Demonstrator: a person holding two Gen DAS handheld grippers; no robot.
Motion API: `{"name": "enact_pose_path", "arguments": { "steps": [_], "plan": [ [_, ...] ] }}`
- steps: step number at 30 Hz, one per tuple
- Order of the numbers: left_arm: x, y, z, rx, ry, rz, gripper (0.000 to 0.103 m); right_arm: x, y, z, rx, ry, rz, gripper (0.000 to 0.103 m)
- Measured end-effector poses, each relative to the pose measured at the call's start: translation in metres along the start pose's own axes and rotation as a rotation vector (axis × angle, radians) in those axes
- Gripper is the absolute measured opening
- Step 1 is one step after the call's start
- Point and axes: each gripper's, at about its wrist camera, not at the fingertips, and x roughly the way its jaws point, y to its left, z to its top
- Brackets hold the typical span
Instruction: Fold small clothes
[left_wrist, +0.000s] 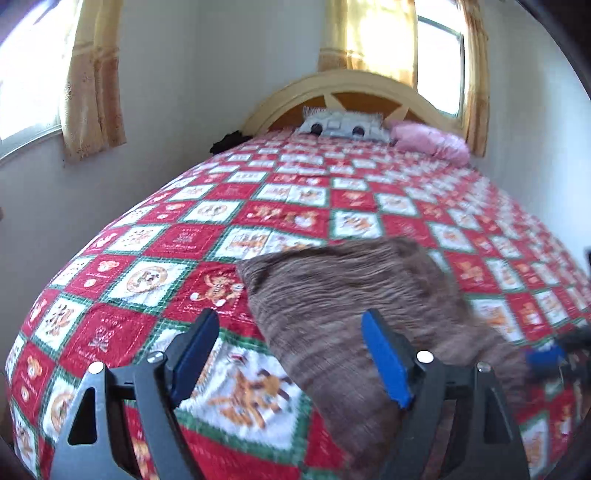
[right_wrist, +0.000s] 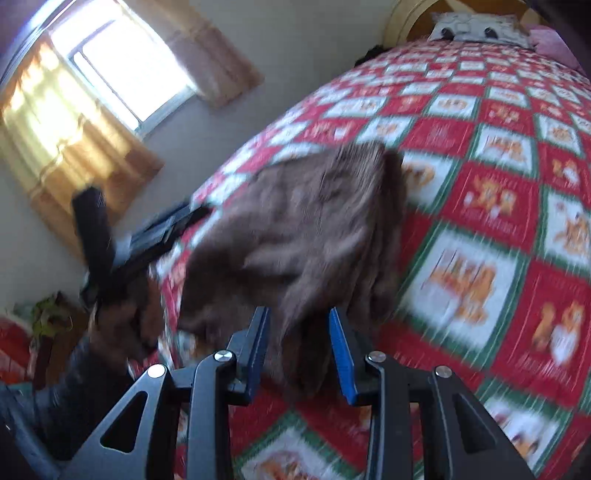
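A brown ribbed garment (left_wrist: 354, 291) lies folded on the red, white and green patchwork bedspread (left_wrist: 207, 236), near the bed's front edge. My left gripper (left_wrist: 291, 352) stands wide open at the garment's left edge. Its right pad (left_wrist: 384, 358) is over the cloth, its left pad over the bedspread, and neither presses on it. In the right wrist view the garment (right_wrist: 306, 221) is blurred. A bunched fold of it sits between the parted pads of my right gripper (right_wrist: 298, 350), loose as far as I can see. A hand (right_wrist: 122, 317) holds the left gripper (right_wrist: 184, 218) beyond the garment's left side.
A grey patterned pillow (left_wrist: 341, 123) and a pink pillow (left_wrist: 430, 142) lie by the curved wooden headboard (left_wrist: 351, 83). A dark item (left_wrist: 229, 142) sits at the far left corner. A white wall and curtained windows (left_wrist: 92, 74) run along the bed's left side.
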Motion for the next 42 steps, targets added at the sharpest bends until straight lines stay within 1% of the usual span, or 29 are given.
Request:
{"name": "enact_pose_path", "arguments": {
  "steps": [1, 2, 3, 4, 7, 8, 10, 11, 12, 13, 15, 16, 17, 19, 20, 21, 23, 25, 26, 27, 28, 29, 30, 31, 32, 33, 37, 40, 42],
  "plan": [
    [0.008, 0.0, -0.001, 0.006, 0.016, 0.014, 0.082, 0.007, 0.003, -0.005, -0.012, 0.017, -0.021, 0.03],
    [0.014, 0.0, -0.004, 0.008, 0.037, 0.04, 0.082, 0.012, 0.005, -0.009, -0.026, 0.027, -0.048, 0.009],
    [0.022, 0.002, -0.006, 0.007, 0.06, 0.067, 0.082, 0.014, 0.007, -0.01, -0.038, 0.023, -0.086, 0.004],
    [0.025, 0.003, -0.008, -0.002, 0.076, 0.079, 0.082, 0.01, 0.008, -0.008, -0.034, 0.011, -0.092, 0.004],
    [0.026, 0.009, -0.012, -0.036, 0.092, 0.066, 0.083, -0.015, 0.012, -0.002, -0.052, -0.034, -0.119, 0.003],
    [0.026, 0.007, -0.014, -0.026, 0.096, 0.074, 0.083, -0.021, 0.012, -0.002, -0.065, -0.033, -0.133, 0.003],
    [0.026, 0.004, -0.015, -0.017, 0.102, 0.084, 0.086, -0.022, 0.007, -0.003, -0.067, -0.001, -0.168, 0.003],
    [0.027, 0.003, -0.015, -0.013, 0.102, 0.084, 0.086, -0.013, -0.001, -0.006, -0.052, 0.046, -0.178, 0.003],
    [0.027, 0.002, -0.015, -0.012, 0.104, 0.086, 0.087, -0.001, -0.008, -0.011, -0.035, 0.101, -0.16, 0.003],
    [0.026, 0.003, -0.014, -0.013, 0.104, 0.085, 0.087, 0.001, -0.012, -0.015, -0.028, 0.099, -0.147, 0.004],
    [0.015, 0.004, -0.015, -0.034, 0.098, 0.087, 0.086, -0.01, -0.017, -0.013, 0.021, 0.061, -0.13, 0.01],
    [0.011, 0.004, -0.014, -0.038, 0.092, 0.086, 0.086, -0.016, -0.019, -0.012, 0.042, 0.044, -0.138, 0.024],
    [-0.003, 0.003, -0.015, -0.037, 0.069, 0.086, 0.086, -0.028, -0.017, -0.009, 0.042, -0.002, -0.171, 0.037],
    [-0.027, -0.001, -0.019, -0.024, 0.026, 0.092, 0.086, -0.043, -0.008, -0.002, 0.001, -0.081, -0.239, 0.037],
    [-0.041, -0.004, -0.022, -0.02, 0.003, 0.085, 0.086, -0.05, 0.0, 0.003, -0.024, -0.123, -0.245, 0.037],
    [-0.05, -0.007, -0.025, -0.019, -0.01, 0.076, 0.088, -0.052, 0.009, 0.008, -0.036, -0.155, -0.215, 0.037],
    [-0.059, -0.014, -0.032, -0.017, -0.015, 0.058, 0.09, -0.049, 0.021, 0.018, -0.06, -0.185, -0.126, 0.037],
    [-0.057, -0.024, -0.039, 0.001, 0.002, 0.026, 0.091, -0.03, 0.035, 0.025, -0.101, -0.153, -0.025, 0.037],
    [-0.05, -0.031, -0.045, 0.021, 0.027, 0.021, 0.091, -0.016, 0.036, 0.028, -0.105, -0.123, -0.002, 0.037],
    [-0.043, -0.035, -0.05, 0.035, 0.048, 0.027, 0.091, 0.001, 0.032, 0.03, -0.106, -0.089, -0.058, 0.037],
    [-0.033, -0.038, -0.056, 0.047, 0.078, 0.039, 0.091, 0.013, 0.025, 0.031, -0.093, -0.068, -0.146, 0.037],
    [-0.024, -0.039, -0.061, 0.051, 0.111, 0.047, 0.091, 0.028, 0.009, 0.031, -0.053, -0.026, -0.224, 0.037],
    [-0.018, -0.039, -0.066, 0.048, 0.143, 0.045, 0.092, 0.032, 0.0, 0.029, -0.03, -0.023, -0.199, 0.037],
    [-0.015, -0.038, -0.07, 0.033, 0.15, 0.034, 0.092, 0.029, -0.007, 0.027, -0.014, -0.054, -0.165, 0.036],
    [-0.018, -0.033, -0.074, 0.003, 0.123, 0.018, 0.094, 0.026, -0.011, 0.026, 0.005, -0.057, -0.149, 0.036],
    [-0.017, -0.031, -0.075, -0.007, 0.125, 0.02, 0.097, 0.022, -0.013, 0.026, 0.017, -0.06, -0.145, 0.036],
    [-0.021, -0.023, -0.07, -0.049, 0.156, -0.007, 0.097, 0.015, -0.016, 0.022, 0.037, -0.067, -0.148, 0.036],
    [-0.031, -0.027, -0.069, -0.038, 0.142, 0.001, 0.097, 0.012, -0.017, 0.014, 0.056, -0.088, -0.164, 0.036],
    [-0.033, -0.03, -0.07, -0.029, 0.15, 0.016, 0.097, 0.013, -0.01, 0.007, 0.021, -0.097, -0.199, 0.036]
  ]
}}
